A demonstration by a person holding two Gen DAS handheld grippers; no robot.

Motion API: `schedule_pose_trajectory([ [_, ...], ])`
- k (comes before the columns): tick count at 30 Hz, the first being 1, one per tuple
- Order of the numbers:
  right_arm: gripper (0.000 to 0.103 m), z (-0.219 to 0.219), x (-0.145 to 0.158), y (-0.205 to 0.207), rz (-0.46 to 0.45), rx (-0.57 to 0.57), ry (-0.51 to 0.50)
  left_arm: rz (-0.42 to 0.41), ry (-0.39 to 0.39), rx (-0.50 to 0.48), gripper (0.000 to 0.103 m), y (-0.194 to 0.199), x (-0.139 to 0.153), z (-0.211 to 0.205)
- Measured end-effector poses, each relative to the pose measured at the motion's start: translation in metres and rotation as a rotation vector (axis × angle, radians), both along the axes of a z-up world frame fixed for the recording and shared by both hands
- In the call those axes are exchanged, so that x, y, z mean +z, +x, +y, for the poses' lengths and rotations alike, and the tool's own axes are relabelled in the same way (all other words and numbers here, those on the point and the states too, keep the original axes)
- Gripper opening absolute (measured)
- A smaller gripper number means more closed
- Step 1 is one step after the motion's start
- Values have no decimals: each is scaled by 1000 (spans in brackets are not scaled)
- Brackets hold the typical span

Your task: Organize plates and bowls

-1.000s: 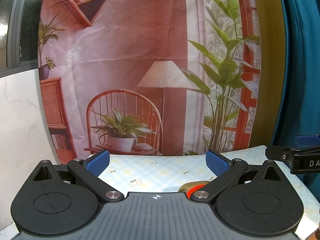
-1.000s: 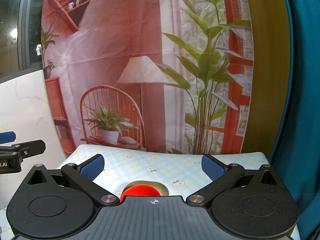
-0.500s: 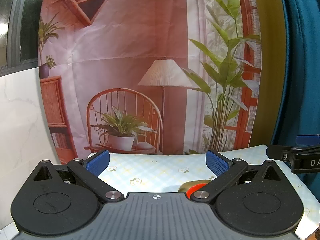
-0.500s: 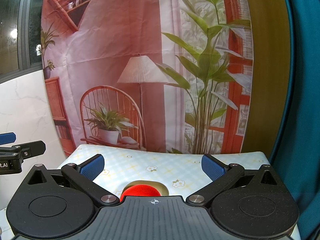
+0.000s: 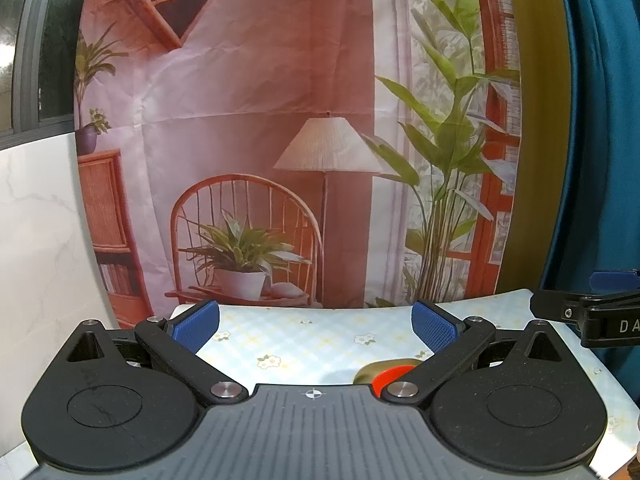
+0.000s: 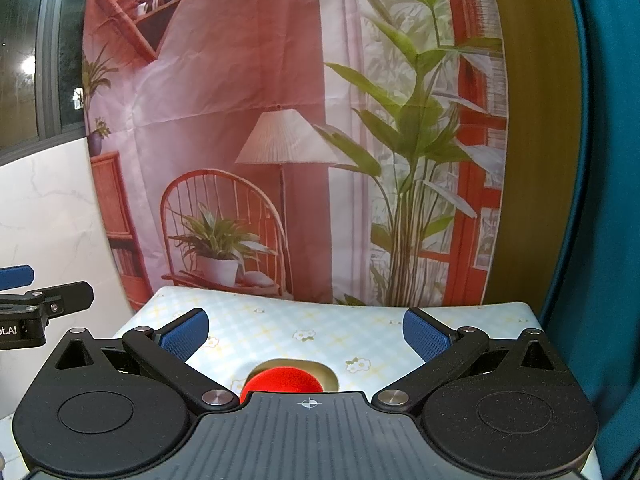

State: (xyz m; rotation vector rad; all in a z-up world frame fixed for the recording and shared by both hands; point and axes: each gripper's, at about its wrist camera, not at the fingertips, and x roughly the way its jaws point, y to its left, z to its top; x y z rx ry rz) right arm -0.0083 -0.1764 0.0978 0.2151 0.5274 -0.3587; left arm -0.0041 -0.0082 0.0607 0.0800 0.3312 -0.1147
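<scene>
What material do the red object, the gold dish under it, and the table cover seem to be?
Red object: matte and fuzzy-looking, perhaps felt or flocked plastic; mostly hidden.
Gold dish: smooth with a soft sheen, maybe metal or glazed ceramic.
Table cover: printed check with flowers, slightly glossy, likely vinyl or coated cloth.

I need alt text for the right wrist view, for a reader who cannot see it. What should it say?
The open right gripper hovers over a table with a floral checked cloth, empty, with a red object on a gold-rimmed dish partly hidden below it. Behind hangs a printed backdrop showing a chair, lamp and plants. The left gripper shows at the left edge.
</scene>
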Motion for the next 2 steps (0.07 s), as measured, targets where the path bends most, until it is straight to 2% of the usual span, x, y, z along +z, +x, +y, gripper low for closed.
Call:
schedule_pose_trajectory([
  [2, 103, 0, 0, 0, 1, 0, 1, -1, 4, 3, 103, 1, 0, 0],
])
